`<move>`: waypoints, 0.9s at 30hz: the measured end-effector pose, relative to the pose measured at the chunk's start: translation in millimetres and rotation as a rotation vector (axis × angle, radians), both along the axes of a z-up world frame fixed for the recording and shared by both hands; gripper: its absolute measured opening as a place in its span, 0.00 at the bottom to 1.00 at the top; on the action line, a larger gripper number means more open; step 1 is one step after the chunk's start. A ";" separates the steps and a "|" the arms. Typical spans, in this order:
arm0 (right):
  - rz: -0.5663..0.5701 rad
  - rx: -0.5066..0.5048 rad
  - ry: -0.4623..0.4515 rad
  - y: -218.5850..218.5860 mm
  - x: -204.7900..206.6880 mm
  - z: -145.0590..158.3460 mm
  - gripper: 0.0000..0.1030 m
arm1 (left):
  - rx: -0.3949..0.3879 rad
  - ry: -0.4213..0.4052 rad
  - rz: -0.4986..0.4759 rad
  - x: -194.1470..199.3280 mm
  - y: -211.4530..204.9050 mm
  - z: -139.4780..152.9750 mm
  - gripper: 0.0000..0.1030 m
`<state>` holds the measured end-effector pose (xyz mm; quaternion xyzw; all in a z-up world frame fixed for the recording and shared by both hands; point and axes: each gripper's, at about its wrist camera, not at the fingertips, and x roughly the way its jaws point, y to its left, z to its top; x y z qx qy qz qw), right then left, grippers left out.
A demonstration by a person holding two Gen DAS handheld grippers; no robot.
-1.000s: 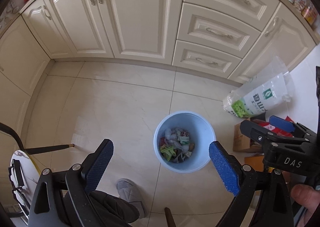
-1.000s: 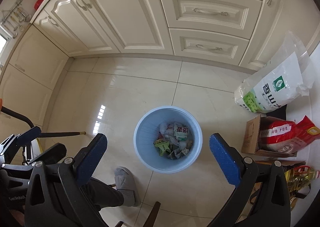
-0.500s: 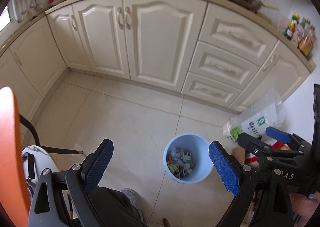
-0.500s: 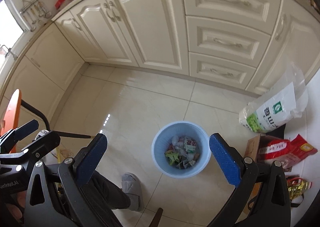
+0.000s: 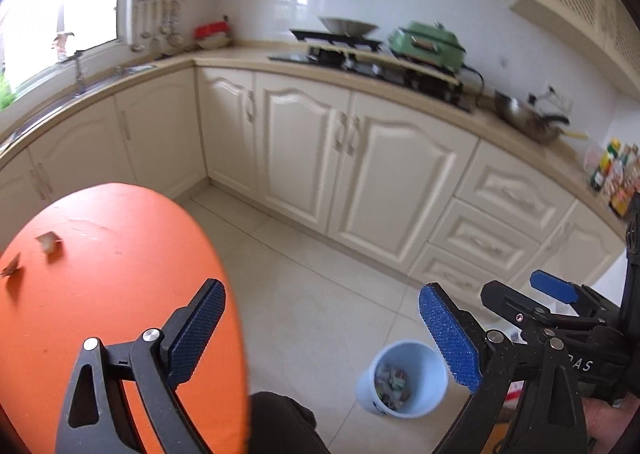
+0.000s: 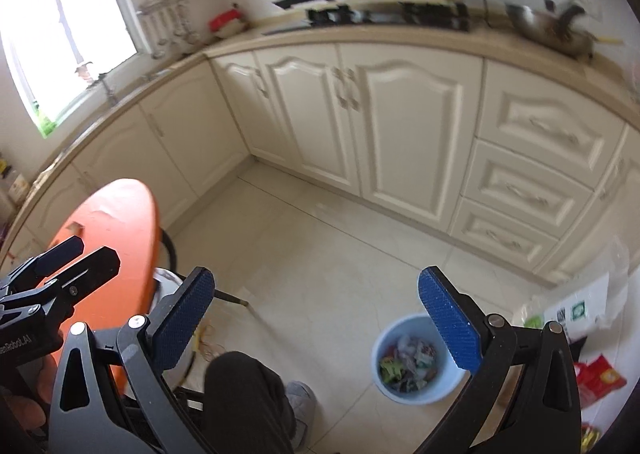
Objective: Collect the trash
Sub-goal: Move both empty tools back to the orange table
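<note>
A light blue trash bin (image 5: 404, 382) with crumpled wrappers inside stands on the tiled floor; it also shows in the right wrist view (image 6: 416, 362). My left gripper (image 5: 320, 334) is open and empty, raised above the floor beside an orange round table (image 5: 100, 294). Two small paper scraps (image 5: 48, 244) lie on the table's left part. My right gripper (image 6: 316, 322) is open and empty, held to the right of the left one, well above the bin. The right gripper also shows at the right edge of the left wrist view (image 5: 560, 306).
Cream kitchen cabinets (image 5: 360, 158) run along the back, with a stove and pans on the counter. A white rice bag (image 6: 576, 310) and red packets (image 6: 596, 374) lie at the right. My leg and grey slipper (image 6: 300, 402) are below. The table's black leg (image 6: 232, 296) stands on the floor.
Both grippers have tilted up and away from the bin, which has dropped to the lower right of each view. The orange table and the countertop have come into view.
</note>
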<state>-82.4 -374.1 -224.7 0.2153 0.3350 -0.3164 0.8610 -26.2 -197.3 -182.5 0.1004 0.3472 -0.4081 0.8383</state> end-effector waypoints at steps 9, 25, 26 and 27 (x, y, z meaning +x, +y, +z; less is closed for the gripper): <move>0.190 -0.068 -0.098 65.8 71.1 51.5 1.00 | -0.105 -0.081 0.187 -28.5 124.0 51.4 0.97; 0.556 -0.119 -0.197 202.7 172.6 93.3 1.00 | -0.156 -0.208 0.509 -102.8 272.1 89.1 0.99; 0.574 -0.121 -0.201 209.1 176.6 94.1 1.00 | -0.156 -0.209 0.524 -106.8 278.7 89.5 0.99; 0.591 -0.123 -0.203 216.1 181.3 95.2 1.00 | -0.155 -0.212 0.536 -107.6 280.5 89.8 0.99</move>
